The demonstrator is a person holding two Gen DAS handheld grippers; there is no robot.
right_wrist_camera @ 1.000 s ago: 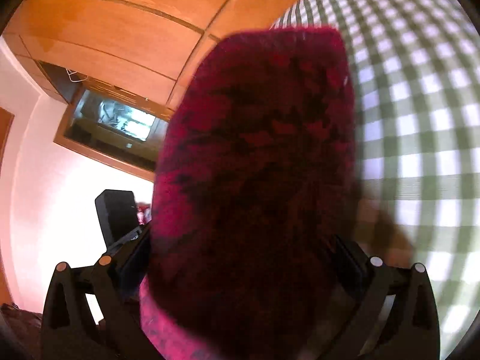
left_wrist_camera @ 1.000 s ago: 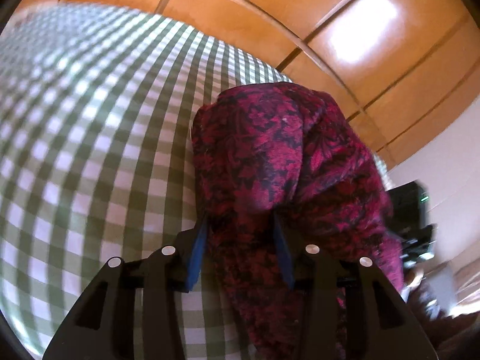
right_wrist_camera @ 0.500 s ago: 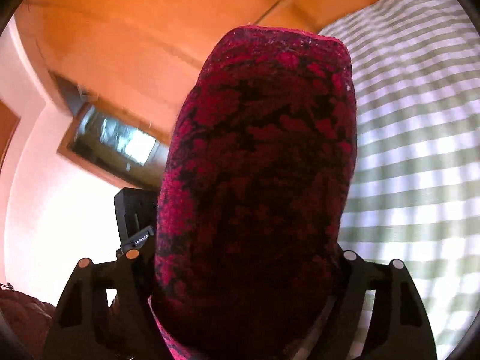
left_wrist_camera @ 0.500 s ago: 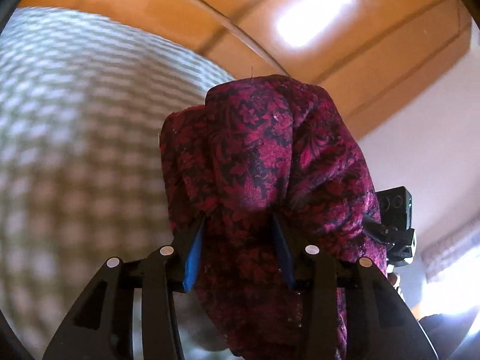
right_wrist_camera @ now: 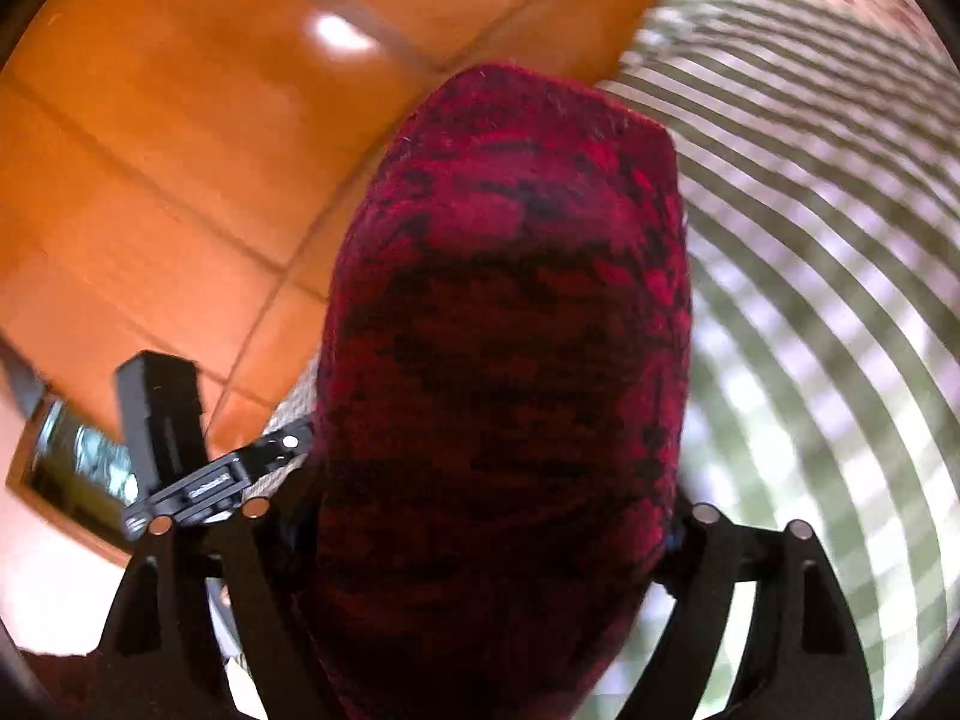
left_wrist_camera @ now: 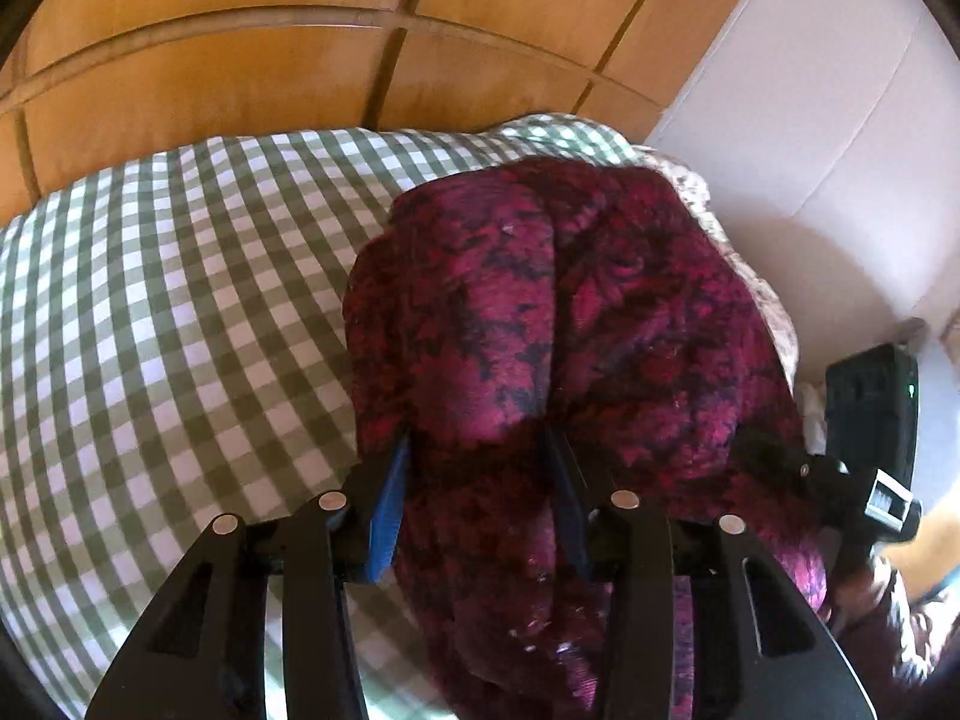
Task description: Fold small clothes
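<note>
Jaws of the left gripper (left_wrist_camera: pixel 477 480) clamp a bunched fold of one magenta-and-black patterned garment (left_wrist_camera: pixel 540 330); the right gripper (right_wrist_camera: pixel 492 540), jaws wide and just reopening, straddles another thick fold, above one green-checked cloth (left_wrist_camera: pixel 150 300).

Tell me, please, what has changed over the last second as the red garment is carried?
Both views swung: the checked cloth now fills less of the right view, and white wall appears in the left view. The right tongs have just been reopening around the red garment. The left tongs still grip it.
</note>
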